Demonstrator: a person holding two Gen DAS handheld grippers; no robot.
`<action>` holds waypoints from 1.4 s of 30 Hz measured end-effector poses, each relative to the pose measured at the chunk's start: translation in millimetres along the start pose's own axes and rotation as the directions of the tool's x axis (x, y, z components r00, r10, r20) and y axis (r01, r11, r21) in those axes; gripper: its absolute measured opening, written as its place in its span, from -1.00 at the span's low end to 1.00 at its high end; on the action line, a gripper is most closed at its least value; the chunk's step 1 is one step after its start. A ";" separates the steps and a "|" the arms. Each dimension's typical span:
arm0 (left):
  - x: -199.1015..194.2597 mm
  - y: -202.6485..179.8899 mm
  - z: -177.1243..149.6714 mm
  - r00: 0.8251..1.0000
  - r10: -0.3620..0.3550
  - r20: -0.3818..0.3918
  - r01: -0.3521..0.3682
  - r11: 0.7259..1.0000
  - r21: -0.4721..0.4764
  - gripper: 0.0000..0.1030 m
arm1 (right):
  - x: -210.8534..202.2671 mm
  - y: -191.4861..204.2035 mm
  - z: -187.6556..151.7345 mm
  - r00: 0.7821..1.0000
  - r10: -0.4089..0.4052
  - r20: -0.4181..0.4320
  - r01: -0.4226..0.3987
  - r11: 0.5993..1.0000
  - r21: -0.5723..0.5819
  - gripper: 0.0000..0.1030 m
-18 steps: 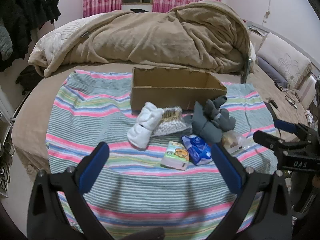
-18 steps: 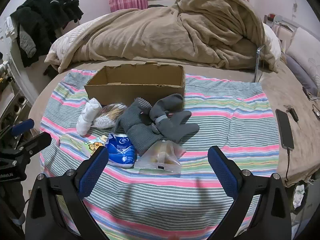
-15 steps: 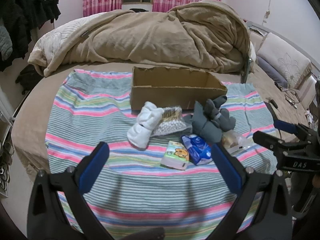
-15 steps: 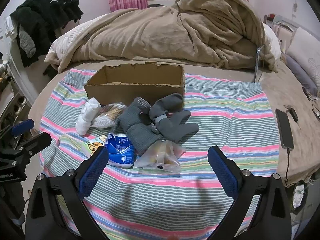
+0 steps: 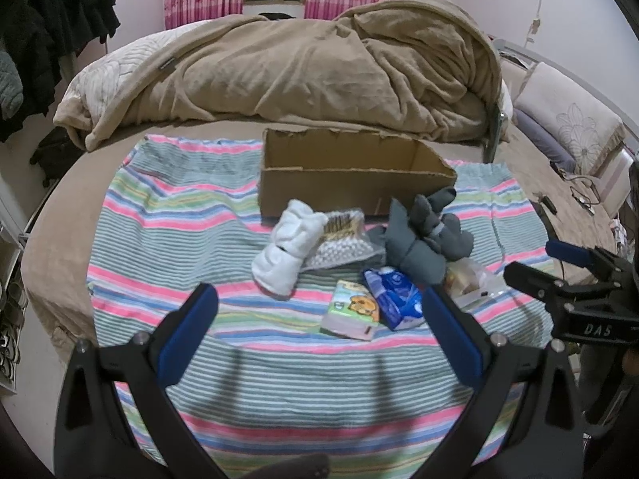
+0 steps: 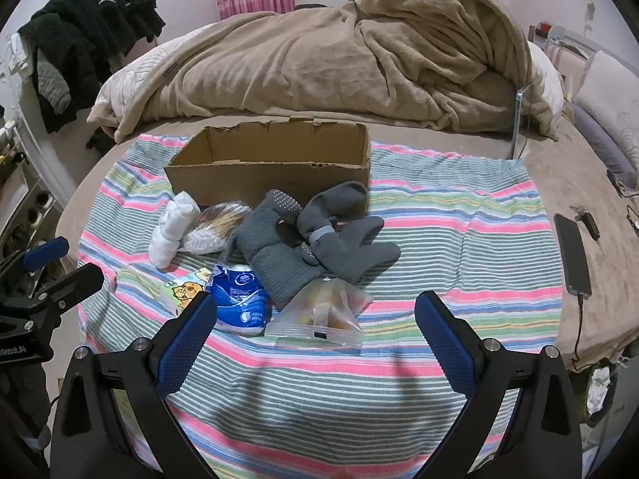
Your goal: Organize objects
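An open cardboard box (image 5: 351, 183) (image 6: 275, 167) stands on a striped cloth (image 5: 179, 215) on the bed. In front of it lie white socks (image 5: 285, 251) (image 6: 171, 231), a clear bag of small items (image 5: 341, 241), grey gloves (image 5: 427, 239) (image 6: 315, 239), a tissue pack with a cartoon (image 5: 351, 313), a blue pack (image 5: 395, 299) (image 6: 239, 299) and a clear zip bag (image 6: 323, 311). My left gripper (image 5: 315, 303) is open and empty, near the cloth's front. My right gripper (image 6: 315, 315) is open and empty, in front of the zip bag.
A rumpled beige blanket (image 5: 299, 68) fills the bed behind the box. A phone on a cable (image 6: 573, 255) lies to the right of the cloth. Dark clothes (image 6: 92, 44) hang at the far left. Pillows (image 5: 571, 119) lie at the right.
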State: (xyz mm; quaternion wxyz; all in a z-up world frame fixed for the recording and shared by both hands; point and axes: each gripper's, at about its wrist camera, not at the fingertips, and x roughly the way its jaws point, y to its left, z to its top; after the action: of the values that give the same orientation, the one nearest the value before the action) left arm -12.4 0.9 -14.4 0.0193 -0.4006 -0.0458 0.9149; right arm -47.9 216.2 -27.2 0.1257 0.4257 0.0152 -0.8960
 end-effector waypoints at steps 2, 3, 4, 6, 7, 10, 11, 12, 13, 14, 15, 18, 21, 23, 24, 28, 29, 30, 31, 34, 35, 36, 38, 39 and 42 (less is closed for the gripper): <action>-0.2 -0.1 0.1 1.000 0.000 0.000 0.000 1.000 0.000 0.99 | 0.1 -0.2 0.1 1.000 0.000 0.001 0.000 1.000 0.002 0.96; -0.1 -0.3 0.6 1.000 0.000 0.000 0.000 1.000 0.001 0.99 | -0.1 0.1 0.3 1.000 0.000 0.000 0.000 1.000 0.001 0.96; 0.1 -0.6 0.8 1.000 -0.001 -0.001 0.001 1.000 0.002 0.99 | -0.2 0.1 0.3 1.000 -0.001 0.000 0.001 1.000 0.001 0.96; -0.1 -1.0 0.4 1.000 -0.001 -0.001 0.001 1.000 0.002 0.99 | -0.3 -0.2 0.5 1.000 0.000 -0.001 0.000 1.000 0.001 0.96; 0.0 -1.5 0.5 1.000 -0.001 -0.001 0.001 1.000 0.003 0.99 | -0.3 -0.1 0.6 1.000 0.000 -0.001 0.000 1.000 0.001 0.96; -0.4 -1.6 0.4 1.000 -0.002 0.000 0.002 1.000 0.002 0.99 | 0.6 -0.3 0.8 1.000 0.001 0.000 -0.001 1.000 0.000 0.96; -0.6 -2.1 0.6 1.000 -0.002 0.001 0.002 1.000 0.004 0.99 | 0.8 -0.3 0.8 1.000 0.001 0.000 -0.001 1.000 0.001 0.96; -1.0 -3.5 0.2 1.000 -0.001 0.002 0.001 1.000 0.005 0.99 | 0.7 -0.2 0.7 1.000 0.001 0.001 -0.001 1.000 0.001 0.96; -1.3 -4.2 0.2 1.000 -0.002 0.003 0.002 1.000 0.006 0.99 | 0.5 -0.3 0.9 1.000 0.001 0.001 -0.001 1.000 0.001 0.96; -1.9 -5.8 -0.3 1.000 -0.002 0.003 0.002 1.000 0.006 0.99 | 0.8 -0.4 1.0 1.000 0.001 0.001 -0.001 1.000 0.001 0.96; -2.1 -6.2 -0.2 1.000 -0.003 0.004 0.003 1.000 0.006 0.99 | 0.6 -0.2 0.7 1.000 0.001 0.002 -0.001 1.000 0.000 0.96; -2.4 -6.6 -0.2 1.000 -0.004 0.004 0.004 1.000 0.006 0.99 | 0.4 0.1 0.4 1.000 0.002 0.004 -0.002 1.000 -0.001 0.96; -4.5 -8.2 -0.3 1.000 -0.006 0.007 0.006 1.000 0.008 0.99 | -0.4 1.1 0.2 1.000 0.003 0.007 -0.003 1.000 -0.002 0.96; -6.2 -8.7 -0.3 1.000 -0.007 0.008 0.007 1.000 0.008 0.99 | -1.4 0.7 -0.5 1.000 0.003 0.008 -0.003 1.000 -0.001 0.96; -6.6 -9.2 -0.4 1.000 -0.007 0.008 0.007 1.000 0.008 0.99 | -1.8 0.6 -0.5 1.000 0.004 0.009 -0.004 1.000 -0.001 0.96; -7.0 -9.8 -0.3 1.000 -0.006 0.009 0.006 1.000 0.008 0.99 | -1.9 0.4 -0.1 1.000 0.004 0.009 -0.004 1.000 -0.002 0.96; -7.4 -9.2 -0.7 1.000 -0.007 0.010 0.007 1.000 0.008 0.99 | -2.9 0.3 -0.6 1.000 0.005 0.011 -0.005 1.000 -0.001 0.96; -8.1 -9.6 -0.6 1.000 -0.007 0.011 0.007 1.000 0.008 0.99 | -4.3 0.0 -1.5 1.000 0.005 0.012 -0.005 1.000 0.000 0.96; -8.8 -9.7 -0.5 1.000 -0.007 0.010 0.007 1.000 0.008 0.99 | -4.2 0.3 -1.8 1.000 0.005 0.011 -0.005 1.000 -0.001 0.96; -9.9 -9.6 -0.7 1.000 -0.010 0.009 0.010 1.000 0.008 0.99 | -4.1 -0.2 -1.4 1.000 0.005 0.011 -0.005 1.000 -0.001 0.96; -10.3 -10.1 -0.7 1.000 -0.011 0.007 0.011 1.000 0.008 0.99 | -4.1 -0.1 -1.5 1.000 0.005 0.011 -0.005 1.000 -0.001 0.96; -10.7 -10.0 -0.9 1.000 -0.011 0.007 0.011 1.000 0.008 0.99 | -3.9 -0.2 -1.5 1.000 0.005 0.011 -0.005 1.000 0.000 0.96; -10.7 -10.0 -1.0 1.000 -0.011 0.006 0.011 1.000 0.009 0.99 | -4.0 -0.2 -1.7 1.000 0.005 0.011 -0.005 1.000 0.000 0.96; -10.9 -10.0 -1.0 1.000 -0.011 0.007 0.011 1.000 0.008 0.99 | -3.7 -0.2 -1.7 1.000 0.005 0.011 -0.005 1.000 0.000 0.96; -10.4 -10.3 -1.3 1.000 -0.011 0.006 0.011 1.000 0.007 0.99 | -3.6 -0.2 -1.7 1.000 0.006 0.012 -0.006 1.000 0.000 0.96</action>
State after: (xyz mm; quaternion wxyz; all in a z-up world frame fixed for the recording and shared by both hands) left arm -4.4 10.5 -6.6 0.0254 -0.3974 -0.0449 0.9162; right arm -44.5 217.4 -25.5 0.1283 0.4204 0.0135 -0.8981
